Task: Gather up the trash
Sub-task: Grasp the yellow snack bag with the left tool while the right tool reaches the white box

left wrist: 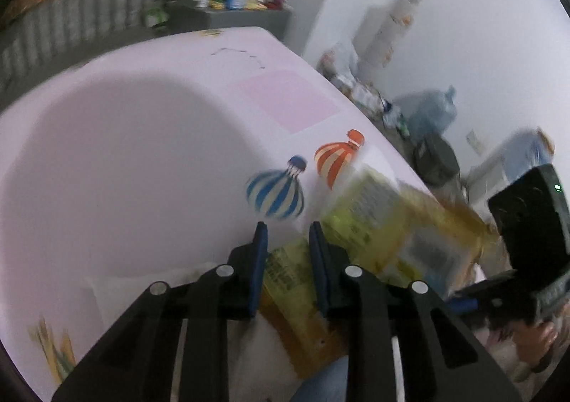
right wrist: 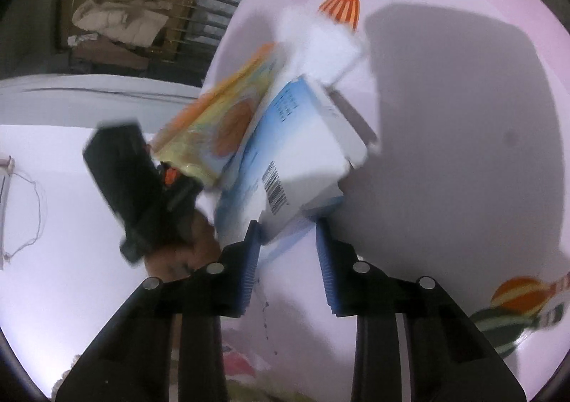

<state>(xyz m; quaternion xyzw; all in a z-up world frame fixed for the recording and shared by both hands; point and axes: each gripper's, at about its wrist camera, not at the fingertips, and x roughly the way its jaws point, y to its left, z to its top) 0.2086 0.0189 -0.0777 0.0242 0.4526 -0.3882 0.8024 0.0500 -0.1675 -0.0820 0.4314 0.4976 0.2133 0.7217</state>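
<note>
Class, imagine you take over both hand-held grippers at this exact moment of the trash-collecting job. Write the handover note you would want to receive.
Left hand-held gripper: jaws partly apart around a yellow packet; blur hides whether the pads press on it.
Right hand-held gripper: a corner of the blue-and-white box sits between its jaws; a grip is likewise unconfirmed.
Things: packet and box lean together over the balloon-print table; a white item lies just beyond the box.
Done: nothing visibly binned.
Left: secure both, bin them, then fetch the white item. No bin is clearly in view.
</note>
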